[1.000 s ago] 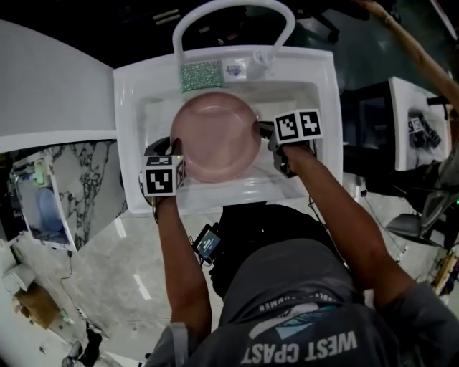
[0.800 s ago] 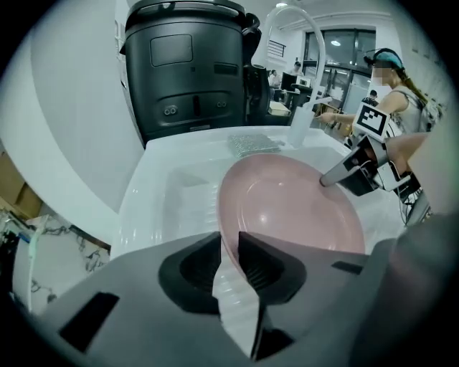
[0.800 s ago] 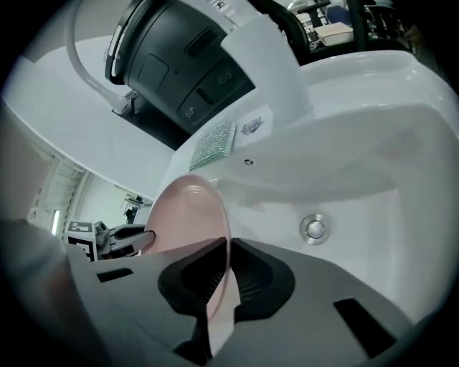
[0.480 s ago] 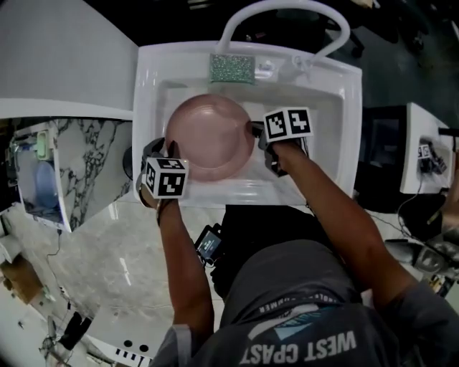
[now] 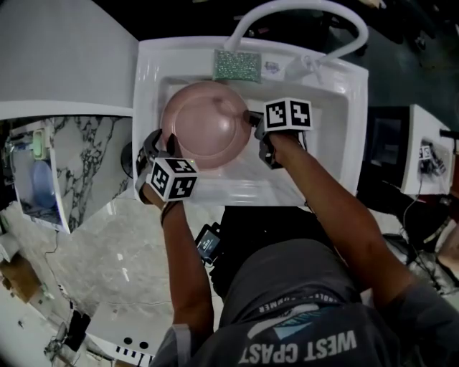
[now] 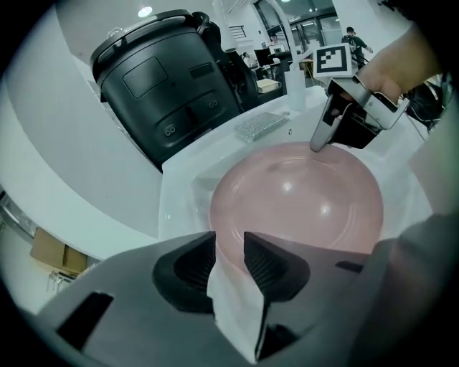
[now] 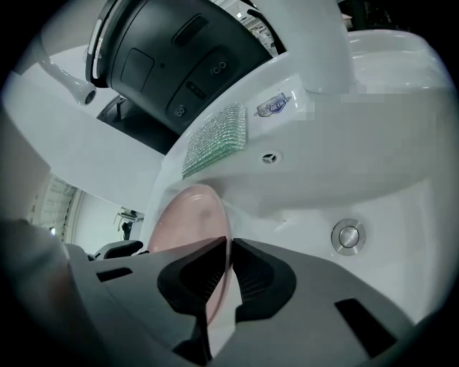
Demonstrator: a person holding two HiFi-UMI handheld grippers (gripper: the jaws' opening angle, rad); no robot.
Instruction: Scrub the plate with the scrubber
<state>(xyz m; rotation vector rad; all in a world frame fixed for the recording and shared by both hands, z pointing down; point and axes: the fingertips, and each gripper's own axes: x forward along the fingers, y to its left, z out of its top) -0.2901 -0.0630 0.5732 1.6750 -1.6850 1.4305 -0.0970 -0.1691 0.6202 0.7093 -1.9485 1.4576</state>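
Note:
A pink plate [image 5: 206, 125] lies tilted in the white sink [image 5: 337, 143], toward its left side. My right gripper [image 5: 251, 118] is shut on the plate's right rim, which runs edge-on between its jaws [image 7: 229, 247]. My left gripper [image 5: 162, 143] is at the plate's lower-left rim. Its jaws [image 6: 229, 240] have just been opening, and the near rim sits in the gap with the pads off it. The left gripper view also shows the right gripper [image 6: 319, 143] on the plate's far rim. The green sparkly scrubber [image 5: 238, 66] lies untouched on the sink's back ledge.
A white faucet [image 5: 301, 14] arches over the back of the sink. The drain [image 7: 348, 235] sits on the sink floor right of the plate. A black cooker [image 6: 165, 79] stands beyond the sink's left corner. A marble counter [image 5: 93, 179] borders the sink's left.
The plate has shifted toward the sink's left side, and both grippers went with it. The left gripper has rolled, so its marker cube shows a different face.

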